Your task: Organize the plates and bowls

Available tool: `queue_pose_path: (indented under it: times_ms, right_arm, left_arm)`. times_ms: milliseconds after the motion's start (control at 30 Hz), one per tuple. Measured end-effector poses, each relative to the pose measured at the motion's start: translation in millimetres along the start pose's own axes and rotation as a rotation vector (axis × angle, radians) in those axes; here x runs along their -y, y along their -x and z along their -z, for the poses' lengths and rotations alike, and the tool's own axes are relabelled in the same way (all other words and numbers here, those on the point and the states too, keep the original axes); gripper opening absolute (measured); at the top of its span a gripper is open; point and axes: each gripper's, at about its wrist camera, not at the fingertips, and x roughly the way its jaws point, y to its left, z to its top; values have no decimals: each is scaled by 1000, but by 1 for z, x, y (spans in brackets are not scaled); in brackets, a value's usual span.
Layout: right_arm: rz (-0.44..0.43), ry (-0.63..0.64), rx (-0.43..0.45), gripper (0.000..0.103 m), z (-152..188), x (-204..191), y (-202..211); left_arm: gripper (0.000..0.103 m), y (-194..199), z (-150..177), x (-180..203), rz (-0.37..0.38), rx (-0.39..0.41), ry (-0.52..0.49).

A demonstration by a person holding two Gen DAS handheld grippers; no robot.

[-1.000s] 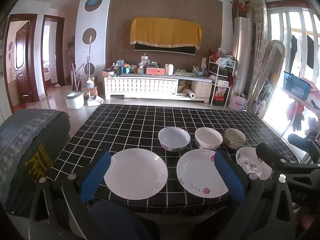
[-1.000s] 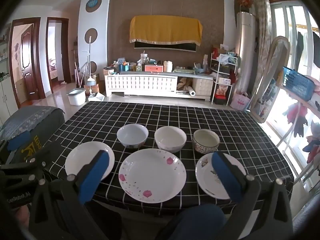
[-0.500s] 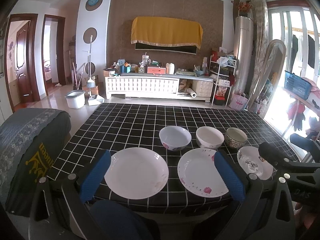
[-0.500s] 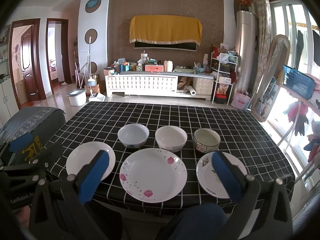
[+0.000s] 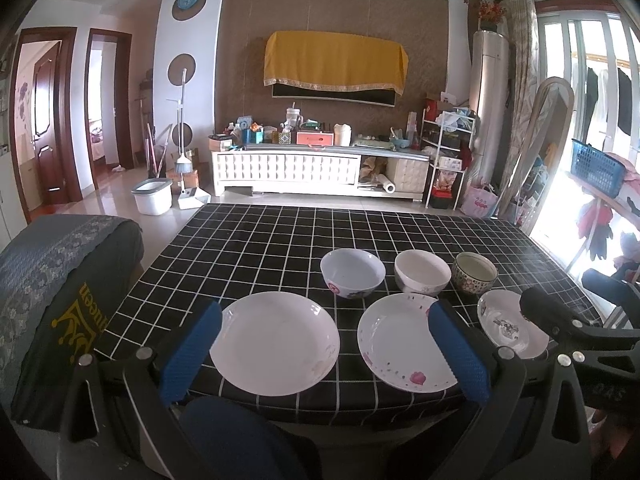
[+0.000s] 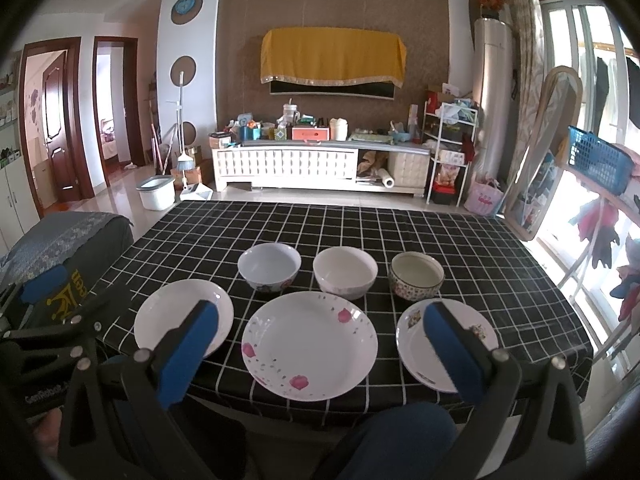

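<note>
Hovering unchanged, both claws (image 5: pixel 324 344) (image 6: pixel 320 340) agape

We see a black checked tablecloth (image 6: pixel 400 232), a white cabinet (image 6: pixel 284 170) under a yellow cloth (image 6: pixel 330 58), and a white bucket (image 6: pixel 157 197) beside a broom (image 6: pixel 183 148).
</note>
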Motion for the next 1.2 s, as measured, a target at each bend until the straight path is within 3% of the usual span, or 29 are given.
queue_pose_path:
  times_ms: [1200]
  right_arm:
    - [-17,-10,-20,103,5,2,-4]
  left_arm:
    - [102,-5,6,-1,-9,-17,-1]
